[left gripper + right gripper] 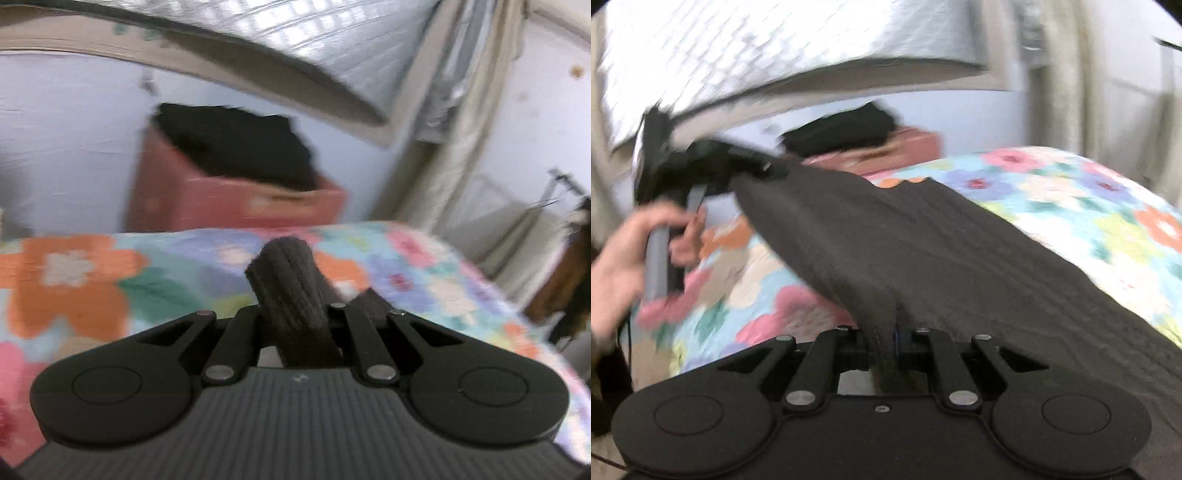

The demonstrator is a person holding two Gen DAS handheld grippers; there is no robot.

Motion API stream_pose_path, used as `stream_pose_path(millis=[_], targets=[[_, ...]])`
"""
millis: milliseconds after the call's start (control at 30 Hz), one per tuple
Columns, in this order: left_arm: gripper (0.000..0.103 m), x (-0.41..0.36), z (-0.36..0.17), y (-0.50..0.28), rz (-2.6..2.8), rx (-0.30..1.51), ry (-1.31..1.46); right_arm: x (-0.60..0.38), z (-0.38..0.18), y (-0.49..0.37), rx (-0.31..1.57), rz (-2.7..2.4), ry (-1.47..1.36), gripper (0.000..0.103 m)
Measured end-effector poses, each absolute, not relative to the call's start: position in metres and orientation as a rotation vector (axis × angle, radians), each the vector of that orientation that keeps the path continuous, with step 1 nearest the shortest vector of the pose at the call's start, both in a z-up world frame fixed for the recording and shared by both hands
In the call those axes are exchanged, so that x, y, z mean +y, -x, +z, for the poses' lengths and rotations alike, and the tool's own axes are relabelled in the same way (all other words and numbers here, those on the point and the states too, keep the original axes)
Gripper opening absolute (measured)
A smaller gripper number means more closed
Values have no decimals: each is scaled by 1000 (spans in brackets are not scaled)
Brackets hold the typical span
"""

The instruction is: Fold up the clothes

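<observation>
Left tongs [291,314]: you pinch a bunched bit of the dark cloth [923,251].
Right tongs [884,350]: you pinch another edge of it.
Cloth: it hangs between your tongs, over the flowery bed [1071,206].
Red box [221,203]: behind the bed, black clothes [236,144] on top.

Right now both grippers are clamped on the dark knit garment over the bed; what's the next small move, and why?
Probably lower it flat onto the floral bedspread. The left gripper and right gripper each pinch an edge of the dark knit garment, which hangs stretched between them, part of it above the bed.
</observation>
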State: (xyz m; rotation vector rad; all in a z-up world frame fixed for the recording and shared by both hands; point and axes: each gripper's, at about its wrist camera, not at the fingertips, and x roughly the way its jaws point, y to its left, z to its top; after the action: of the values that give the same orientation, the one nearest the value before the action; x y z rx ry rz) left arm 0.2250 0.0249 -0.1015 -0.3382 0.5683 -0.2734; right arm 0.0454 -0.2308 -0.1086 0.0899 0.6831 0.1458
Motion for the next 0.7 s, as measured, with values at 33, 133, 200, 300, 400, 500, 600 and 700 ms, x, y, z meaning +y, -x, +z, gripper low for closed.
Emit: stream_pose_path(millis=[33, 133, 200, 300, 400, 500, 600, 700], targets=[[7, 30, -111, -229, -240, 605, 323, -225, -120, -54, 703, 164, -117, 12], [8, 34, -142, -249, -248, 802, 272, -210, -150, -63, 754, 174, -134, 12], [8, 35, -164, -257, -236, 922, 242, -207, -167, -60, 801, 145, -162, 13], [15, 40, -165, -254, -220, 947, 262, -223, -179, -52, 822, 136, -290, 19], [33, 38, -153, -252, -157, 899, 223, -239, -169, -38, 824, 117, -372, 34], [34, 23, -155, -249, -105, 920, 64, -248, -150, -15, 819, 68, -327, 40], [34, 12, -156, -240, -145, 949, -22, -261, -130, 16, 793, -26, -305, 52], [45, 11, -142, -227, -191, 942, 11, -286, -110, 46, 755, -116, -345, 52]])
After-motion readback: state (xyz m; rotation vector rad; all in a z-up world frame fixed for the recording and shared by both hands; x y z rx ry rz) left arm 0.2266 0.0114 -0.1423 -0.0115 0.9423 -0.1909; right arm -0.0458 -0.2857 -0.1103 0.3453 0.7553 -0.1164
